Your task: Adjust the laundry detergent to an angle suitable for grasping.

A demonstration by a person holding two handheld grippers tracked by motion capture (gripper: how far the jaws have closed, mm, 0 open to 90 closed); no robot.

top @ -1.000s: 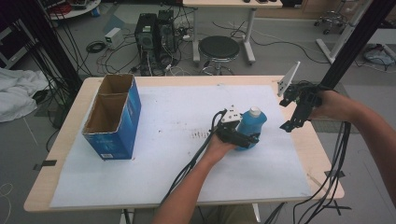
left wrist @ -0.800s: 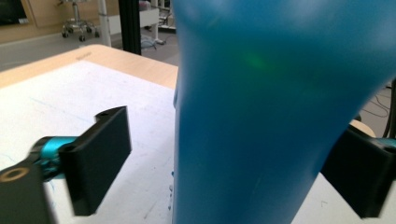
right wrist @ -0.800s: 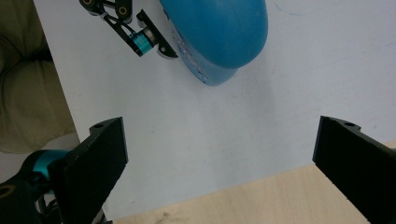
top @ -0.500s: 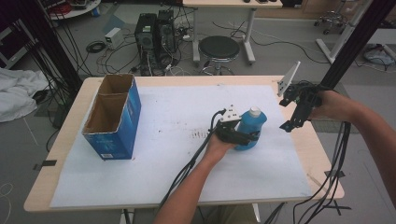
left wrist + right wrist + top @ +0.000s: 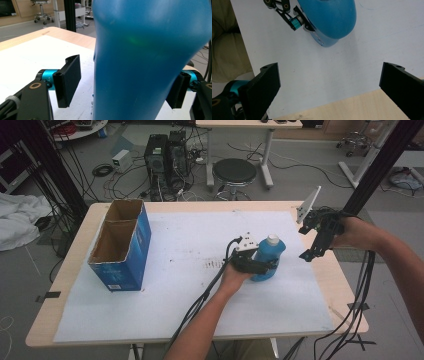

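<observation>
I am closing my left tool [image 5: 264, 265] on the blue bottle [image 5: 267, 257], which stands upright on the counter [image 5: 310, 330] between its jaws. One pad touches; the other has a gap, so no grip yet. Next: finish the squeeze, then lift. My right tool [image 5: 311, 251] hangs wide open, empty, beside the bottle. The box [image 5: 131, 251], far left, looks empty.

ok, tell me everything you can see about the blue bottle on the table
The blue bottle looks like smooth glossy plastic, with a rounded body narrowing to a white cap on top. It stands upright on the white sheet, right of centre. The left hand-held gripper brackets it; its jaws have just been closing, one pad touching, the other slightly off.
</observation>
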